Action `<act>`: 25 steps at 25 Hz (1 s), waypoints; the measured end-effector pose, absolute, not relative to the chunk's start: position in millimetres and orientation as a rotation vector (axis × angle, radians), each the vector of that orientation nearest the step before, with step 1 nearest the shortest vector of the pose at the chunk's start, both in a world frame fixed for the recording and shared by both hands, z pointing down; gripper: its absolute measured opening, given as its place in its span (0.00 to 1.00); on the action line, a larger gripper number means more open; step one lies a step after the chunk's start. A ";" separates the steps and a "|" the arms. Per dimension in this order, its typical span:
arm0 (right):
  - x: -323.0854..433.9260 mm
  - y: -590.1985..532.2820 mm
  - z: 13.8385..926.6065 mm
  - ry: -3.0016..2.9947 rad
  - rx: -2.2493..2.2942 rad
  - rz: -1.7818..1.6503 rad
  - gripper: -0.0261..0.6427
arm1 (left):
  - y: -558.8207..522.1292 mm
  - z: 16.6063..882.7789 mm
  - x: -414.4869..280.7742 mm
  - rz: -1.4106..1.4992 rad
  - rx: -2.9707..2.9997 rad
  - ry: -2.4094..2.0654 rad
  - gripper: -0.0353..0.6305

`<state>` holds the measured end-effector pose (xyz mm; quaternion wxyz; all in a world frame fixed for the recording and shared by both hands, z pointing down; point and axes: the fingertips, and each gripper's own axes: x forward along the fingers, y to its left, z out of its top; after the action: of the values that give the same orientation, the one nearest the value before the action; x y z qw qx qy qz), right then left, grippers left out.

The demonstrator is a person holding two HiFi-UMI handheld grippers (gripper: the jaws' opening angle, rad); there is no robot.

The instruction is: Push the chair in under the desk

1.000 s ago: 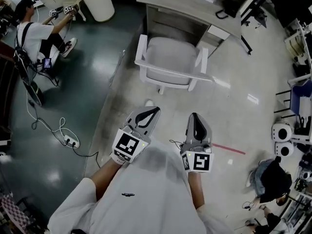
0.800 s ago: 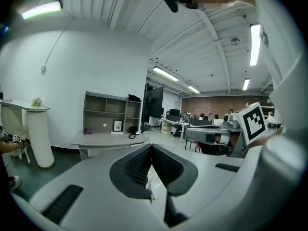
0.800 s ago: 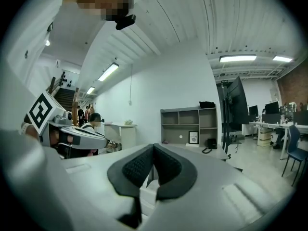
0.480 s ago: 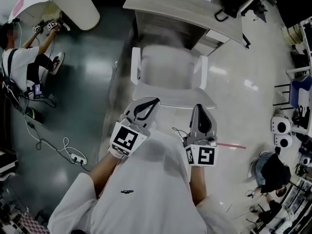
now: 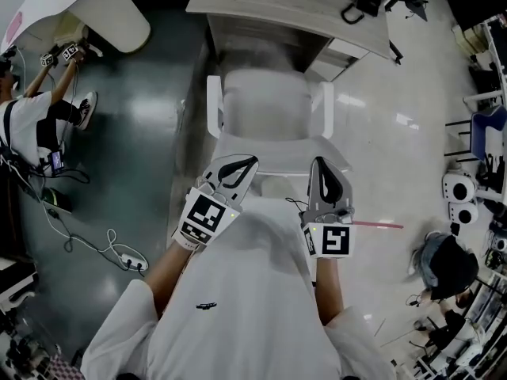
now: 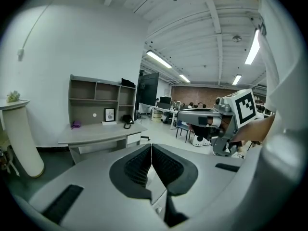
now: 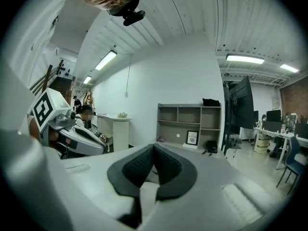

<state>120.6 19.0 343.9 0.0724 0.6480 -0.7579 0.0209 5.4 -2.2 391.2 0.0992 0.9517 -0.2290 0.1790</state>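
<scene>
A white armchair (image 5: 268, 109) stands in front of the grey desk (image 5: 261, 2), with its seat toward the desk and its backrest (image 5: 273, 155) toward me. My left gripper (image 5: 247, 161) is shut and empty, its tips over the left part of the backrest's top edge. My right gripper (image 5: 318, 165) is also shut and empty, over the right part of that edge. Whether either one touches the chair cannot be told. In the left gripper view the shut left gripper (image 6: 151, 146) points at the desk (image 6: 101, 134). The right gripper view shows the right gripper (image 7: 154, 146) shut, facing the desk's shelf unit (image 7: 190, 124).
A seated person (image 5: 32, 121) holds grippers at the far left, near a cable and power strip (image 5: 127, 257) on the dark floor. A white rounded counter (image 5: 103, 10) stands at the upper left. White machines (image 5: 459, 188), a blue chair (image 5: 487, 145) and another person (image 5: 444, 264) are at the right.
I have come closer to the chair. Both grippers went forward from the open floor behind it up to the top of its backrest. Both stayed shut.
</scene>
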 end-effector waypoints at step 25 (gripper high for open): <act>92.5 50.6 506.5 -2.150 1.096 0.281 0.30 | 39.6 498.6 17.2 0.983 2.773 -0.313 0.33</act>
<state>92.5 50.6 506.5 0.3488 0.4228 -0.8294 0.1082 17.2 39.6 498.6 0.0916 0.9333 -0.1054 0.3309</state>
